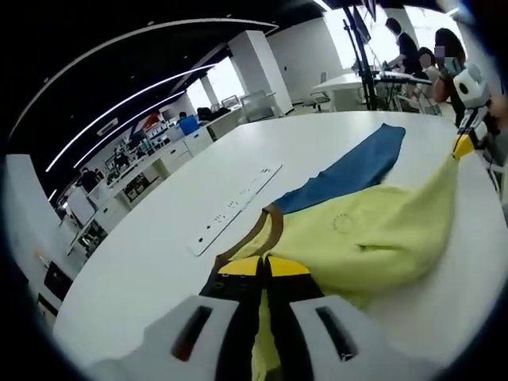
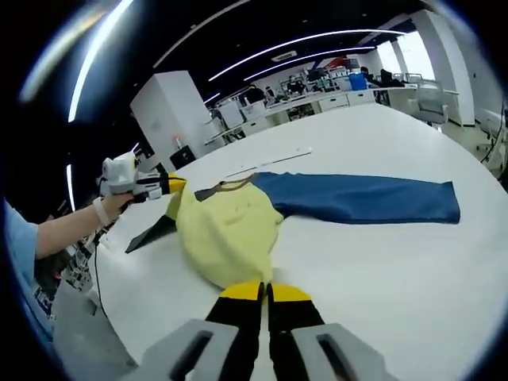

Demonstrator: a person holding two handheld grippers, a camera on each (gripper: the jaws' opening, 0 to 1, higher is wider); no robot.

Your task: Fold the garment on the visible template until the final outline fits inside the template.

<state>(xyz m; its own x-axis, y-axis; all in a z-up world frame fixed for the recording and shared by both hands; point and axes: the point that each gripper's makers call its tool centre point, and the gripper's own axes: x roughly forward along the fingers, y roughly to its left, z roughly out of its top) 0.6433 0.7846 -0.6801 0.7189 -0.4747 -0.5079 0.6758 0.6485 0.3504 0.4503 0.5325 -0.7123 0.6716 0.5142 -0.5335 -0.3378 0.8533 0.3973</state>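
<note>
A yellow garment (image 1: 373, 230) with a brown collar (image 1: 272, 225) and a blue sleeve (image 1: 357, 168) lies on the white table (image 1: 159, 262). My left gripper (image 1: 263, 266) is shut on the yellow cloth near the collar. My right gripper (image 1: 463, 145) pinches the far yellow corner, pulled up off the table. In the right gripper view the yellow body (image 2: 226, 230) bunches between my right gripper (image 2: 266, 292), shut on its near edge, and my left gripper (image 2: 176, 184), held by a hand. The blue sleeve (image 2: 357, 198) stretches flat to the right. A dark wedge (image 2: 151, 232) under the left gripper may be sleeve or shadow.
A long white strip with marks (image 1: 234, 208) lies on the table beyond the collar, also seen as the strip (image 2: 270, 163) behind the garment. People stand by desks (image 1: 413, 48) past the table's far edge. An office chair (image 2: 432, 99) stands at the far side.
</note>
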